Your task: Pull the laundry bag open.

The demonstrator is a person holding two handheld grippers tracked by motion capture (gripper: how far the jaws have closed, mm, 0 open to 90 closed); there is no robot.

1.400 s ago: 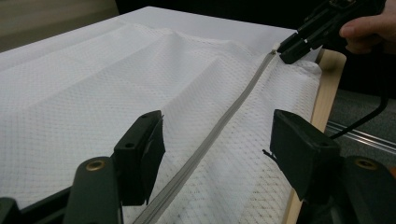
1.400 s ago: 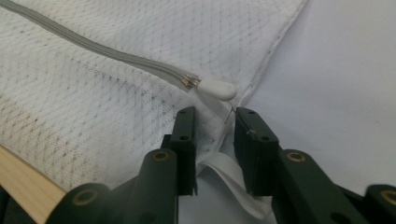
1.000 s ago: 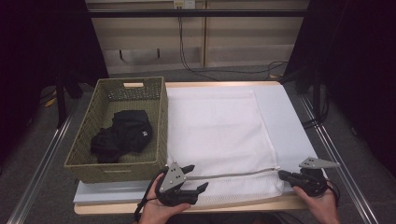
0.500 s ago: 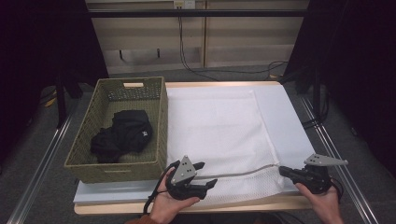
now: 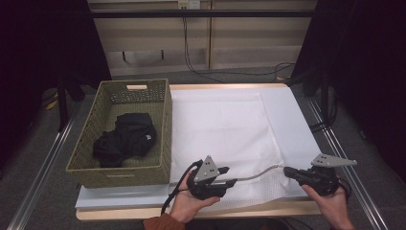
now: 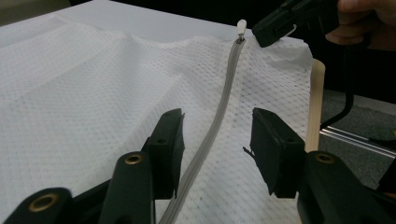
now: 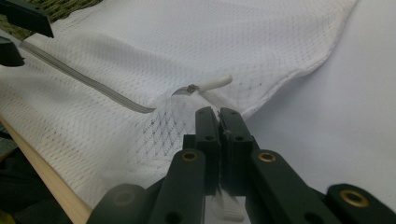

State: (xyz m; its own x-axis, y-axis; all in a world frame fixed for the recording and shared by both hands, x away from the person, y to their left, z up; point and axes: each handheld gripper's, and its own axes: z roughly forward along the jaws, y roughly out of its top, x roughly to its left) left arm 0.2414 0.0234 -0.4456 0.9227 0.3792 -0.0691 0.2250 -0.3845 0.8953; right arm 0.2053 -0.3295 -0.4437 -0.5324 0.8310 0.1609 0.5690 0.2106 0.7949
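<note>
A white mesh bag (image 5: pixel 225 129) lies flat on the table, its grey zipper (image 5: pixel 253 175) running along the near edge. My left gripper (image 5: pixel 231 182) stands open, with one jaw on each side of the zipper (image 6: pixel 224 98). The white zipper pull (image 6: pixel 241 25) sits at the zipper's far end. My right gripper (image 5: pixel 287 171) is shut on a pinch of the bag's mesh just beside the pull (image 7: pixel 212 84), and the cloth bunches up in front of its jaws (image 7: pixel 219 116).
A green woven basket (image 5: pixel 165 124) stands at the table's left with black clothing (image 5: pixel 125 139) inside. A white sheet (image 5: pixel 292 124) covers the tabletop. The wooden front edge (image 5: pixel 143 213) runs just below both hands.
My left gripper has slid right along the zipper toward the right gripper. The right gripper has barely moved.
</note>
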